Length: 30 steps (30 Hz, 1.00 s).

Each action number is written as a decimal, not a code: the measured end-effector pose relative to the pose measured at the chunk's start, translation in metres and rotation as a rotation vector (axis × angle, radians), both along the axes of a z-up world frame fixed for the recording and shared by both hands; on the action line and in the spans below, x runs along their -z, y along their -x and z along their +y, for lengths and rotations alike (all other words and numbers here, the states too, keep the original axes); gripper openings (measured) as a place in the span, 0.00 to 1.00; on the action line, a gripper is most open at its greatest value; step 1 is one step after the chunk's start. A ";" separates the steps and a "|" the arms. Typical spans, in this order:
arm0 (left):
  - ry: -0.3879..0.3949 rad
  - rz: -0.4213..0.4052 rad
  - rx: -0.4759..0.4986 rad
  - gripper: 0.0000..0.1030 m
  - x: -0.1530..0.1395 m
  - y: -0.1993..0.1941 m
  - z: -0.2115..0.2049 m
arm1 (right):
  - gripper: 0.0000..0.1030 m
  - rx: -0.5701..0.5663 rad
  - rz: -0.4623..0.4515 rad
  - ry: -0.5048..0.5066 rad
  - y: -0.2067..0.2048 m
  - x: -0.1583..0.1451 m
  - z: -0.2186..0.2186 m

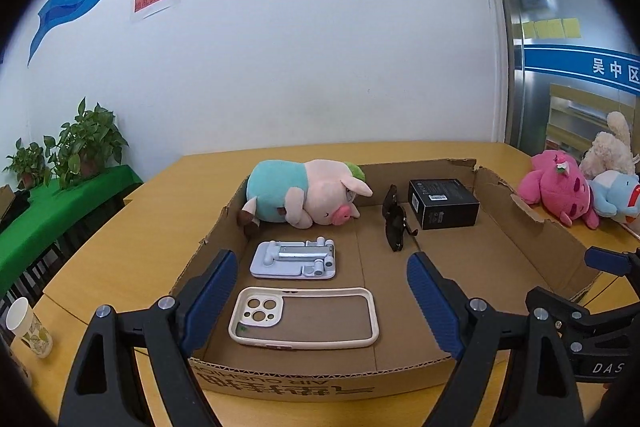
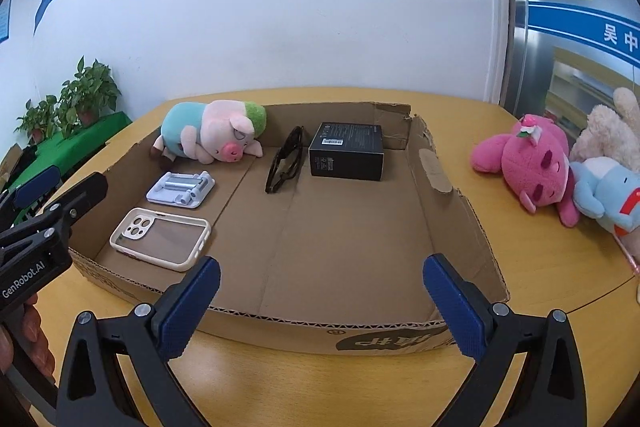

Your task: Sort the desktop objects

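White office wall with a blue swoosh decal behind a wooden desk — and a shallow cardboard tray sitting on it. Inside the tray: a pig plush at the back left, a folded phone stand and a clear phone case in front of it, sunglasses propped mid-tray, and a black box just beside them. Still out on the desk to the right: a pink plush, a light blue plush and a cream plush piled together.

Both hand-held grippers are spread wide and carrying nothing — the left hand-held gripper hovers over the phone case, the right hand-held gripper over the tray's near wall.

My guess at trouble: the plush pile is tangled, so grabbing one could drag another off the desk edge. Tray walls are torn and floppy, easy to snag. Sunglasses look tippy too.

Readable text: "GenRobot.AI" on the left unit, "DAS" on the right one, "AIR CUSHION" upside down on the tray front. Wall characters are partly cut off.
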<state>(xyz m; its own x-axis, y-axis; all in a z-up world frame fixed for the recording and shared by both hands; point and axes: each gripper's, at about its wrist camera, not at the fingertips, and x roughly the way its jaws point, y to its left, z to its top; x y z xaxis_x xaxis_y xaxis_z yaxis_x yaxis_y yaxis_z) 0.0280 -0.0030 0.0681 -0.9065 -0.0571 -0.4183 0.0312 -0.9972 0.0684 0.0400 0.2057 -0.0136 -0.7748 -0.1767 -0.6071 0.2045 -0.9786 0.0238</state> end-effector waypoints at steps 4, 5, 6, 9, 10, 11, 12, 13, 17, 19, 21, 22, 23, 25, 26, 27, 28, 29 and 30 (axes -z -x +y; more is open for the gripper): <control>0.023 -0.044 -0.033 0.84 0.000 0.000 -0.001 | 1.00 0.000 -0.022 -0.022 -0.004 -0.003 -0.005; 0.019 -0.057 -0.037 0.84 -0.001 0.000 -0.002 | 1.00 0.002 -0.026 -0.022 -0.005 -0.004 -0.005; 0.014 -0.063 -0.037 0.84 -0.001 -0.001 -0.003 | 1.00 0.003 -0.029 -0.021 -0.005 -0.005 -0.005; 0.000 -0.071 -0.025 0.84 -0.004 -0.004 -0.004 | 1.00 0.002 -0.033 -0.035 -0.010 -0.010 -0.007; 0.005 -0.069 -0.020 0.84 -0.006 -0.006 -0.003 | 1.00 0.002 -0.032 -0.038 -0.011 -0.011 -0.008; 0.011 -0.068 -0.013 0.84 -0.008 -0.007 -0.001 | 1.00 0.001 -0.029 -0.044 -0.012 -0.013 -0.008; 0.012 -0.064 -0.005 0.84 -0.009 -0.009 0.000 | 1.00 -0.001 -0.026 -0.047 -0.014 -0.015 -0.009; 0.011 -0.059 0.004 0.84 -0.011 -0.010 0.001 | 1.00 -0.002 -0.023 -0.049 -0.016 -0.017 -0.009; -0.002 -0.053 0.043 0.84 -0.018 -0.014 0.006 | 1.00 -0.003 -0.004 -0.068 -0.022 -0.024 -0.012; -0.017 -0.061 0.060 0.84 -0.020 -0.014 0.007 | 1.00 -0.004 -0.001 -0.075 -0.023 -0.025 -0.013; -0.019 -0.065 0.054 0.84 -0.021 -0.015 0.009 | 1.00 -0.003 -0.006 -0.075 -0.023 -0.025 -0.013; -0.019 -0.063 0.052 0.84 -0.021 -0.015 0.009 | 1.00 0.001 -0.009 -0.073 -0.023 -0.024 -0.012; -0.024 -0.065 0.054 0.84 -0.021 -0.015 0.008 | 1.00 0.002 -0.010 -0.071 -0.022 -0.025 -0.011; -0.042 -0.074 0.056 0.84 -0.020 -0.014 0.006 | 1.00 0.004 -0.012 -0.069 -0.022 -0.024 -0.010; -0.051 -0.078 0.052 0.84 -0.019 -0.013 0.005 | 1.00 0.004 -0.012 -0.070 -0.022 -0.024 -0.010; -0.055 -0.083 0.048 0.84 -0.018 -0.013 0.004 | 1.00 0.005 -0.013 -0.072 -0.022 -0.024 -0.010; -0.057 -0.089 0.042 0.84 -0.016 -0.012 0.003 | 1.00 0.007 -0.014 -0.072 -0.023 -0.023 -0.010; -0.054 -0.092 0.033 0.84 -0.015 -0.012 0.003 | 1.00 0.008 -0.015 -0.071 -0.023 -0.023 -0.009; -0.051 -0.096 0.027 0.84 -0.014 -0.011 0.002 | 1.00 0.010 -0.015 -0.070 -0.023 -0.023 -0.009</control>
<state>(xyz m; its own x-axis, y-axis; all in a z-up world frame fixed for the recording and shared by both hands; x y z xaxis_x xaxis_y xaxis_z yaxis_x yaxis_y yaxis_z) 0.0390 -0.0008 0.0821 -0.8632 -0.0098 -0.5048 0.0002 -0.9998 0.0190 0.0629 0.1969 0.0096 -0.7667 -0.1260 -0.6295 0.1950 -0.9799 -0.0414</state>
